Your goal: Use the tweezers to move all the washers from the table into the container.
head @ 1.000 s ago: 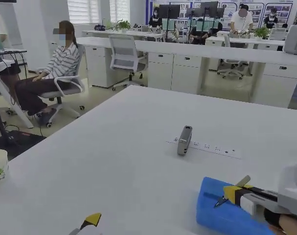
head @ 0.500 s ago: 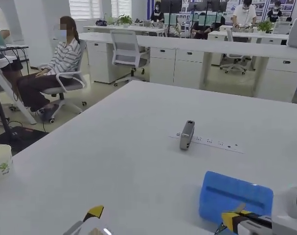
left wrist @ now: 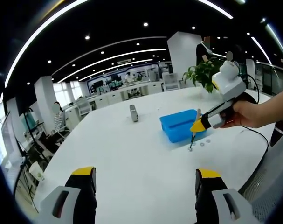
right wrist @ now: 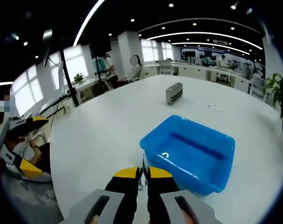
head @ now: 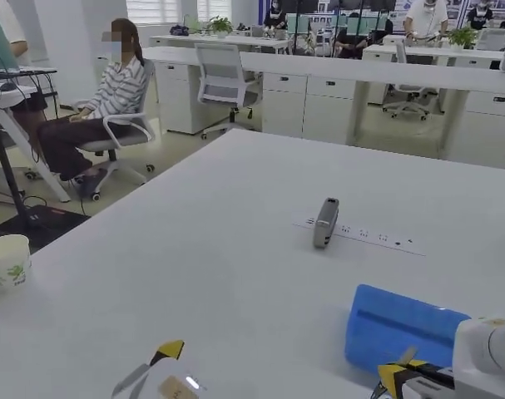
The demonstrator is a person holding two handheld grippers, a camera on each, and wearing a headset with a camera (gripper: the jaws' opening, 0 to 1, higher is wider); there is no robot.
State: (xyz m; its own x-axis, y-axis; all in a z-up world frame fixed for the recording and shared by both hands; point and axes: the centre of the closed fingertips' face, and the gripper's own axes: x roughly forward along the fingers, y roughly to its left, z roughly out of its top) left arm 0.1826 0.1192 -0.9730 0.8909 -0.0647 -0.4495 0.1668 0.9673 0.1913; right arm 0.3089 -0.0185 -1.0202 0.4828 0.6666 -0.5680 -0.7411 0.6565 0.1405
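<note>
The right gripper [right wrist: 143, 173] has its jaws pinched almost together on the tweezers [left wrist: 193, 140], whose thin tips point down at the table [head: 194, 249] just on the near side of the blue container [right wrist: 204, 179]. In the left gripper view, small washers [left wrist: 202, 144] lie on the table right beside those tips, close to the container's near wall. Whether the tips have 1 pinched is too small to tell. 1 washer [right wrist: 165, 155] already lies on the container floor, so the job looks only partly done. The left gripper [left wrist: 146, 172] hangs to the left, well apart from the work, with its jaws spread wide and nothing between them. The main risk from here is probably the pinch itself. The washers are thin and flat on a smooth, hard top, so tips that close off centre could flick 1 away across the table or off its near edge. The tweezers could also twist inside the jaws if pressed hard against the surface, and the tips would then miss. A weakly held washer may drop short of the container during the lift over its wall.
</note>
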